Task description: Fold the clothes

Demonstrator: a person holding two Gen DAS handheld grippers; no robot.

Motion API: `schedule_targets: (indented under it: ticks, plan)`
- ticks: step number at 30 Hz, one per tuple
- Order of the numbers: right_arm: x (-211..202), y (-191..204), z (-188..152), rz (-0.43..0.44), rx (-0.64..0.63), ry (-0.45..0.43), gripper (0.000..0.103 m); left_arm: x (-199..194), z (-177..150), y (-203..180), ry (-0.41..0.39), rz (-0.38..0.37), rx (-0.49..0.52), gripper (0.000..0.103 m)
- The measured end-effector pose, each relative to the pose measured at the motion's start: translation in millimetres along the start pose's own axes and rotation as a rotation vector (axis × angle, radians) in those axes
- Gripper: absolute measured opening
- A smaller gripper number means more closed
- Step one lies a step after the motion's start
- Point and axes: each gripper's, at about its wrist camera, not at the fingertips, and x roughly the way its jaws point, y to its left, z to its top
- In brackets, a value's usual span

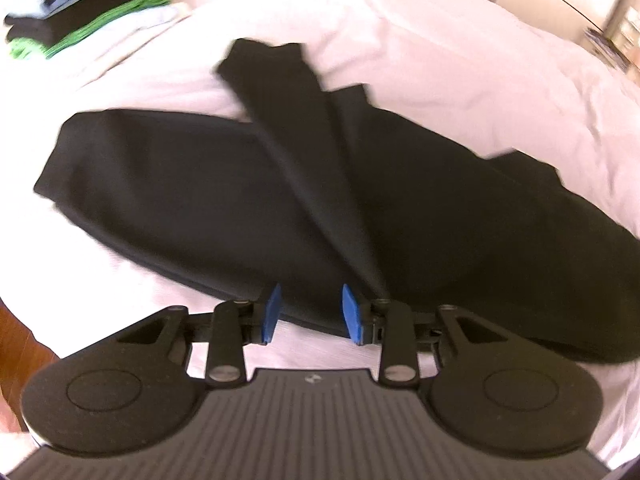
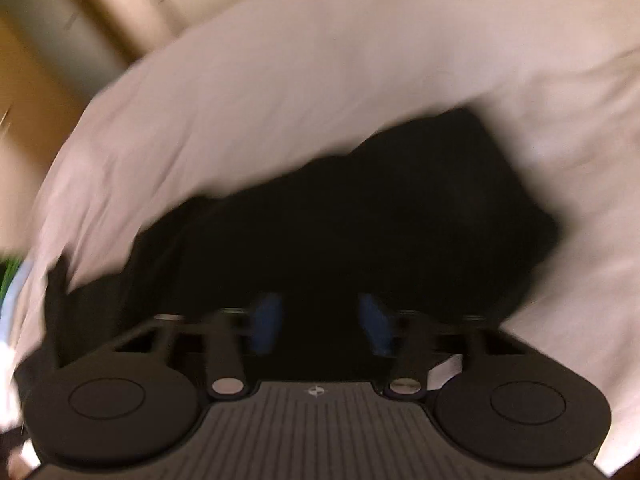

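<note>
The left gripper (image 1: 310,314) stands with its blue pads (image 1: 273,312) apart and nothing pressed between them; the near hem of the black garment (image 1: 180,192) shows through the gap, and the pads do not pinch it. The right gripper (image 2: 320,322) also has a gap between its blue pads (image 2: 266,322), which hang over the same black garment (image 2: 360,220), though that view is badly smeared and I cannot be sure whether any cloth touches them. Taking the garment as the landmark, it lies spread on the white bedsheet (image 1: 440,32), long side running left to right across the left wrist view, with a narrow folded part, probably a sleeve, laid slantwise over its middle and reaching out past the far edge onto the sheet. Its cloth is plain, matte black and fairly smooth, with a soft roll along the left end and an uneven, stepped outline at the right end. Bare sheet runs all around the garment: a narrow strip on the near side by the left gripper, and a wide open stretch beyond the far edge. Far off to the garment's left and beyond it sits a stack of folded clothes (image 1: 80,4) in blue, black and green, well apart from it. A small emblem (image 1: 311,379) sits on the left gripper's ribbed body, too small to read; no lettering shows on the garment.
</note>
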Motion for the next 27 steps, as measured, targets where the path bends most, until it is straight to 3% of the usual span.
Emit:
schedule_targets:
  ticks: [1,6,14,21,22,27]
  plan:
    - [10.0,13.8,-5.9,0.02,-0.015,0.033,0.026,2.6,2.9,9.8,0.003,0.008,-0.017,0.019]
    - [44.2,104.2,-29.7,0.177,-0.152,0.127,0.026,19.0,24.5,65.9,0.035,-0.009,-0.083,0.019]
    - [117.0,265.1,-44.0,0.376,-0.217,0.237,0.028,51.1,87.9,135.6,0.132,0.028,0.002,0.021]
    - [176.1,346.5,-30.9,0.343,-0.204,0.164,0.042,86.1,152.9,172.6,0.152,-0.058,0.059,0.029]
    - [181.5,351.2,-27.6,0.326,-0.199,0.161,0.048,91.1,158.4,176.1,0.159,-0.064,0.065,0.03]
    - [201.1,348.9,-16.4,0.278,-0.107,0.147,0.05,105.6,170.8,196.2,0.195,-0.13,0.033,0.031]
